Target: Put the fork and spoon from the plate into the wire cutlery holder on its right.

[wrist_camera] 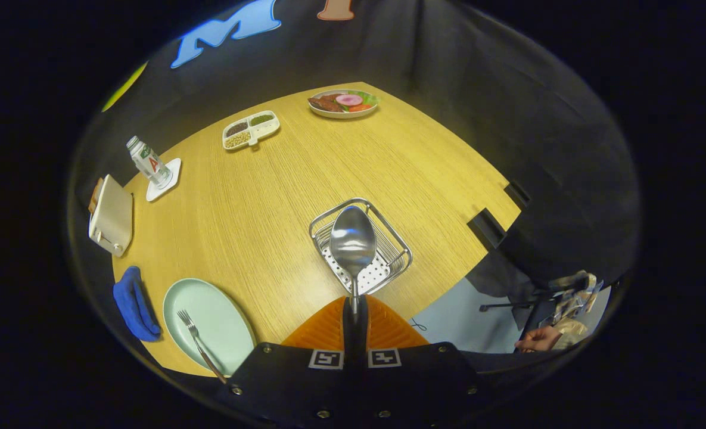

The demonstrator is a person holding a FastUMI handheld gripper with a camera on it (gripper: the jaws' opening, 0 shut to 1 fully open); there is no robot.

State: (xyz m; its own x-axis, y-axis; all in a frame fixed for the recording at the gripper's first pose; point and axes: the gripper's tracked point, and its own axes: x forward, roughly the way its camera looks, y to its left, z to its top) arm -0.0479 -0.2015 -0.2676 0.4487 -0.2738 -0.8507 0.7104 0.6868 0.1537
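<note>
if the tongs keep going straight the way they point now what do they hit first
Probably the wire cutlery holder: the tongs, shut on the spoon, point at it, the spoon's bowl leading. How far above it they are is unclear.

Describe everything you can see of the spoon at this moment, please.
The spoon is shiny, silver-looking metal with an oval bowl and a thin handle. The gripper is shut on its handle, both fingers pressing it. The bowl points forward, beyond the fingers, hanging over the wire cutlery holder. Whether it touches the holder cannot be told.
</note>
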